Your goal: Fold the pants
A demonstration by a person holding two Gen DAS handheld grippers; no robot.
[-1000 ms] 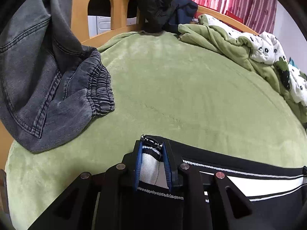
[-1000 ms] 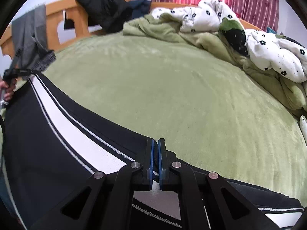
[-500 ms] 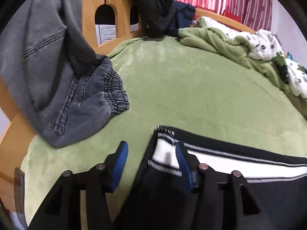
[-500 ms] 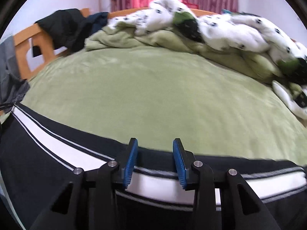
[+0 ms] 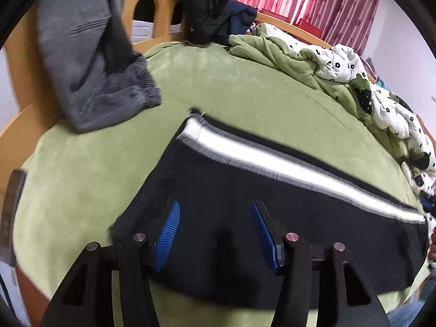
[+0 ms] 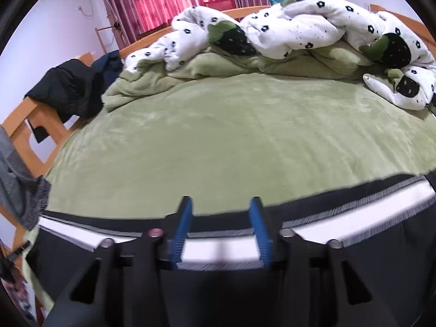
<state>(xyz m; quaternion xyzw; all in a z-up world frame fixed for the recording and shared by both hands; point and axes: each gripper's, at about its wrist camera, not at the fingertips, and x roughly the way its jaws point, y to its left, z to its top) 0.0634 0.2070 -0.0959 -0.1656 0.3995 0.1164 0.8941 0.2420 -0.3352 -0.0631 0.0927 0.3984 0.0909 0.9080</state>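
Note:
Black pants with a white side stripe lie flat across the near part of the green bed. They also show in the right wrist view. My left gripper is open and empty above the black cloth, back from the pants' stripe end. My right gripper is open and empty, its blue pads standing over the white stripe at the pants' far edge.
Grey jeans hang over the wooden bed frame at the left. A dark jacket lies on the frame. A rumpled white and green quilt is piled along the bed's far side. Red curtains hang behind.
Both grippers opened and let go of the pants, which now lie on the bed. The left gripper pulled back from the stripe end; the right turned toward the quilt.

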